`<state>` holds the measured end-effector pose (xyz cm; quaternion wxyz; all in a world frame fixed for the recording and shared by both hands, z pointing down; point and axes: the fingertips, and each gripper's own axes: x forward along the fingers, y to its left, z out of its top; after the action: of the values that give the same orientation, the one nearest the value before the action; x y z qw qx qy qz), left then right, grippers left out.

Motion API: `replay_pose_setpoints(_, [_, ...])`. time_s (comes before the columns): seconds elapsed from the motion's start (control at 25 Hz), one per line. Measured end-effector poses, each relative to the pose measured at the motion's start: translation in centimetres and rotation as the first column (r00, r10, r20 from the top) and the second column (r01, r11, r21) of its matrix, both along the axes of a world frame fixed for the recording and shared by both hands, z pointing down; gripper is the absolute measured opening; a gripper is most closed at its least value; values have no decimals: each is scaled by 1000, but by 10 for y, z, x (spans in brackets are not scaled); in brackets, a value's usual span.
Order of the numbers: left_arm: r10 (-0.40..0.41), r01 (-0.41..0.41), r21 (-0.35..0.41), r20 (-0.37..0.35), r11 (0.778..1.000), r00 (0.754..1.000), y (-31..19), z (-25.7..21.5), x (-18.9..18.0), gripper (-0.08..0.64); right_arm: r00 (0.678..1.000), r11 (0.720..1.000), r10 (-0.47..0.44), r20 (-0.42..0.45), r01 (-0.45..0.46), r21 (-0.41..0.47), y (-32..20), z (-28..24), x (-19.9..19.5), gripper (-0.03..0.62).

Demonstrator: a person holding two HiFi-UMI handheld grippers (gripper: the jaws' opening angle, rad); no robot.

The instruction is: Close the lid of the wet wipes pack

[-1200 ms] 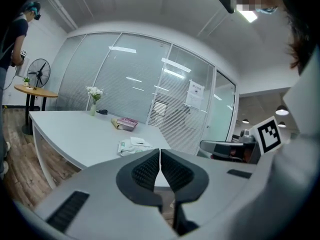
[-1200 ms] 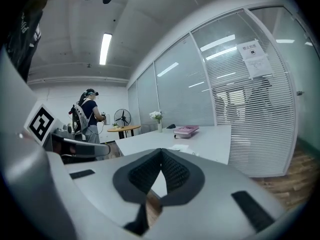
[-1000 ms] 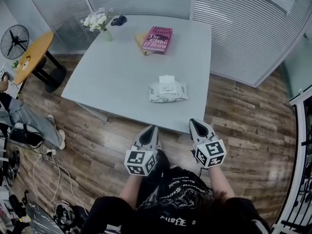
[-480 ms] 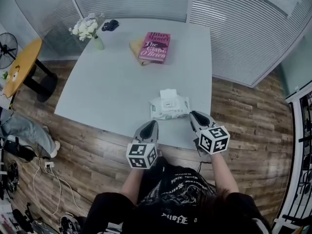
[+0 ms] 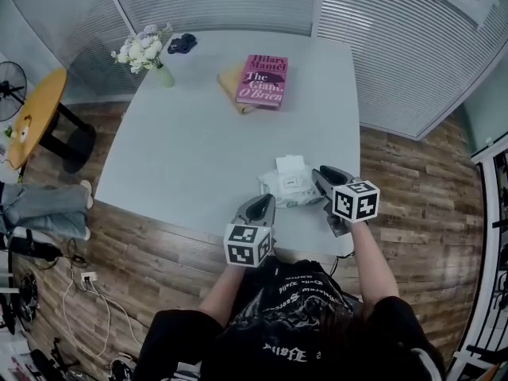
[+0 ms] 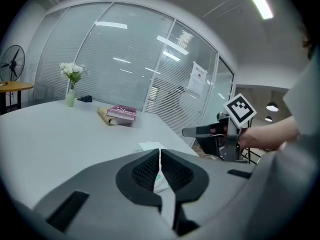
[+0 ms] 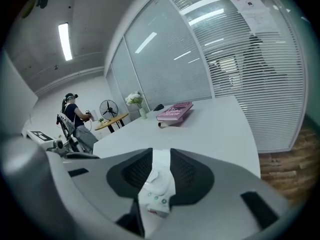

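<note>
The white wet wipes pack (image 5: 287, 189) lies near the table's front right edge, its lid flap (image 5: 290, 165) standing open on the far side. My right gripper (image 5: 321, 175) is just right of the pack. Its jaws are opening, and in the right gripper view the pack (image 7: 157, 184) shows through the gap of my right gripper (image 7: 161, 154) without the pads touching it. My left gripper (image 5: 263, 202) hovers at the table's edge, front left of the pack. In the left gripper view my left gripper (image 6: 160, 152) is shut to a thin slit, with the lid flap (image 6: 151, 145) beyond it.
A pink book (image 5: 263, 78) on a tan folder lies at the far side of the grey table (image 5: 198, 133). A vase of white flowers (image 5: 147, 52) and a small dark object (image 5: 182, 44) stand at the far left corner. A round wooden side table (image 5: 32, 117) is left, beside the floor.
Both grippers have come forward from over the floor to the table's front edge, ending on either side of the pack. The right one has gone further in.
</note>
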<state>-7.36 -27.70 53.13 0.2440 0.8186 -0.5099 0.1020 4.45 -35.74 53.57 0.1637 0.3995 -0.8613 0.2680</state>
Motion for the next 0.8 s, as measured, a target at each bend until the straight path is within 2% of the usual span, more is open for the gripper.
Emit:
replay_pose_setpoints(0.12, [-6,6,-46,-10,999,1000,-10,13,-4,12,999,999,-33,-4,33,-31,-15,10,-9,144])
replay_pose_setpoints(0.2, [7,-7,-70,-7,997,1000,-14,21,-4,12,1000,997,-31,3,31,-70,-25,19,-11,147])
replay_pose_setpoints(0.28, [39,-38,-93,7,995,999,-18,28,-1,12,999,992,-36,3,36,-120,-35,31,-13,146])
replay_pose_setpoints(0.48, [114,-107,-124,53,987,992,-25,38,9,12,985,967,-153,-82,132,-217,-48,56,-20,138])
replay_pose_setpoints(0.6, [147,-135,-140,75,981,986,-27,43,15,12,981,954,-175,-81,148,-260,-56,65,-22,123])
replay_pose_setpoints(0.68, [172,-157,-163,79,974,982,-27,49,18,12,977,936,-203,-59,176,-306,-59,71,-25,123])
replay_pose_setpoints(0.8, [217,-192,-207,105,959,971,-29,60,22,12,964,884,-267,5,247,-398,-58,79,-32,127])
